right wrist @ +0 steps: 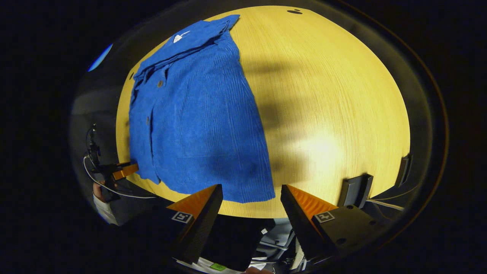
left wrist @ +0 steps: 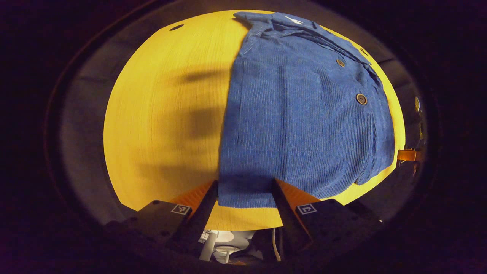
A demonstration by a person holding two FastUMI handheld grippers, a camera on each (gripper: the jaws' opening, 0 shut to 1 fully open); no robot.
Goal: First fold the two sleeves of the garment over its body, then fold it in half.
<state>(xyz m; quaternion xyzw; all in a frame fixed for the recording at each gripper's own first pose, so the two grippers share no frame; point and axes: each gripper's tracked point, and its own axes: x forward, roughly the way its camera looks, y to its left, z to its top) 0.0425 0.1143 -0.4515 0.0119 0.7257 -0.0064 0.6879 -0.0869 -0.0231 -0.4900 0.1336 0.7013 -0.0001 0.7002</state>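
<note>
1. The blue shirt [left wrist: 304, 121] lies flat on the yellow round surface [left wrist: 159, 114], collar away from the person and hem at the near edge. Both sleeves appear already folded over the body, so I judge the halving fold to be the step in hand.
2. The left claw [left wrist: 245, 194] is wide open and holds nothing; its fingers straddle the hem's left corner from just above.
3. The right claw [right wrist: 251, 198] is likewise spread wide and empty, poised over the hem's right corner. The left claw also shows off to the side in the right gripper view [right wrist: 125, 170], near the shirt's far edge.
4. To do this well, each claw should come down on its own hem corner and pinch all cloth layers together, not just the top one.
5. Lift both corners evenly and carry them toward the collar [left wrist: 281, 23] at the same pace, so the fold line runs straight across.
6. Corduroy is thick; a shallow pinch would likely slip.
7. No containers are in view.
</note>
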